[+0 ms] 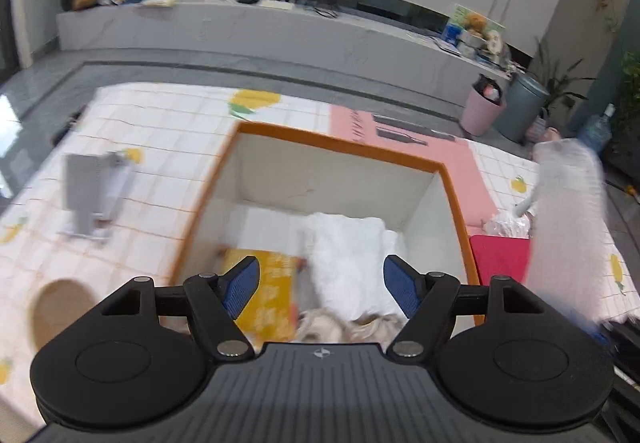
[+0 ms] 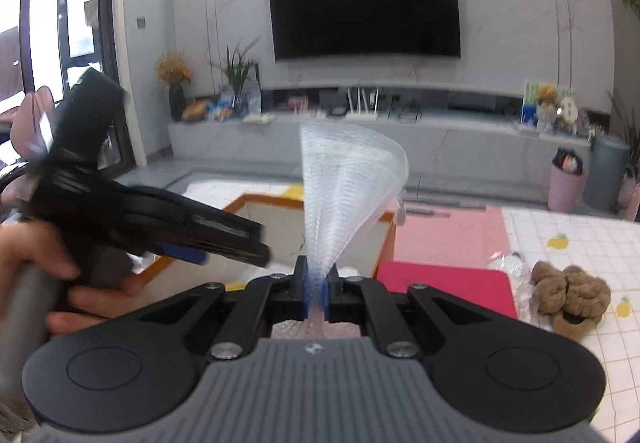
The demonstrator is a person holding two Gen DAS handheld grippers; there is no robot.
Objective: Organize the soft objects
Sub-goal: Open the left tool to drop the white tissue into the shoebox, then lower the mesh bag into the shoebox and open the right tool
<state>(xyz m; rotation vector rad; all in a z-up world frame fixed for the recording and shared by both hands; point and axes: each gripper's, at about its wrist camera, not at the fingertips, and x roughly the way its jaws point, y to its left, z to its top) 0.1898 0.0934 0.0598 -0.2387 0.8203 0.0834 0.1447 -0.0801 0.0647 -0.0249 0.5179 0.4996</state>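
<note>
The storage box (image 1: 344, 147), a soft-sided rectangular bin with an orange rim and pale cream inner walls, sits on a table under a white grid-patterned cloth (image 1: 168, 139) printed with yellow fruit. Inside the box lie a fluffy white towel (image 1: 348, 255), a yellow cloth with a pale floral print (image 1: 268, 295) to its left, and, at the near wall, something blond and shaggy (image 1: 344, 329) that the tool body cuts off; it may be a plush toy.

The left gripper (image 1: 320, 285) hangs over the box, its blue ribbed pads spread wide with nothing between them.

The right gripper (image 2: 316, 295) has its blue pads pressed together on the lower edge of a translucent white mesh piece (image 2: 344, 187), finely ribbed and fanning upward like a cone. In the left wrist view it hangs blurred to the right of the box.

Right of the box lie a flat red mat (image 2: 452, 289), crinkled clear plastic (image 2: 506, 263) and a lumpy brown plush item (image 2: 568, 295). Left of the box, a grey folded shape (image 1: 94, 195) is too smeared to name.
</note>
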